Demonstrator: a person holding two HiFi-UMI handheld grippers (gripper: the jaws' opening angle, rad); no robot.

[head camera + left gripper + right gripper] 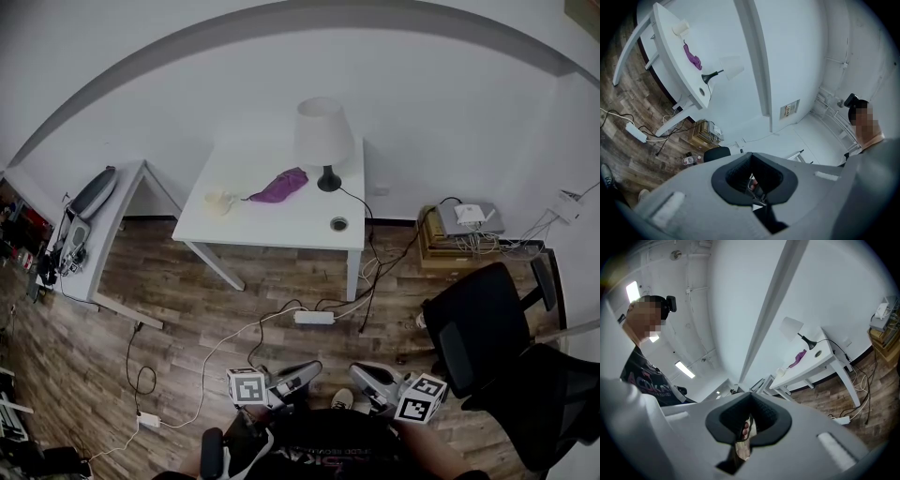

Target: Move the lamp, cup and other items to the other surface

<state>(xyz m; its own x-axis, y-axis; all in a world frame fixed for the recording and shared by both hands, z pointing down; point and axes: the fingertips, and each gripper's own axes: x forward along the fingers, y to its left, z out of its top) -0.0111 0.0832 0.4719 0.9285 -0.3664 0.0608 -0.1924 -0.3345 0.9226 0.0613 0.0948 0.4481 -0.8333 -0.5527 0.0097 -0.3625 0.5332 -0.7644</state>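
1. Room: white wall behind and a wood-plank floor. A power strip and loose cables lie on the floor in front of the table. A black office chair stands at the right.
2. Surface: white table set against the wall, with a round cable hole near its near right corner.
3. Second surface: a white side table at the left, well apart from the first. It carries a grey object I cannot identify.
4. Lamp: stands at the far right corner of the table. Its long axis is upright, with the black base down and the pale shade on top. Its cord runs off the right edge.
5. Cup: pale, near the left edge of the table. It is too small to tell which way it faces.
6. Purple item: lies flat between cup and lamp. Its long axis follows the table's length, and the lamp-side end lies slightly nearer the wall.
7. My left gripper: low by my body, well apart from the table. Its jaws are pressed together with nothing between them.
8. My right gripper: just beside the left one, with its jaws likewise pressed together and empty.
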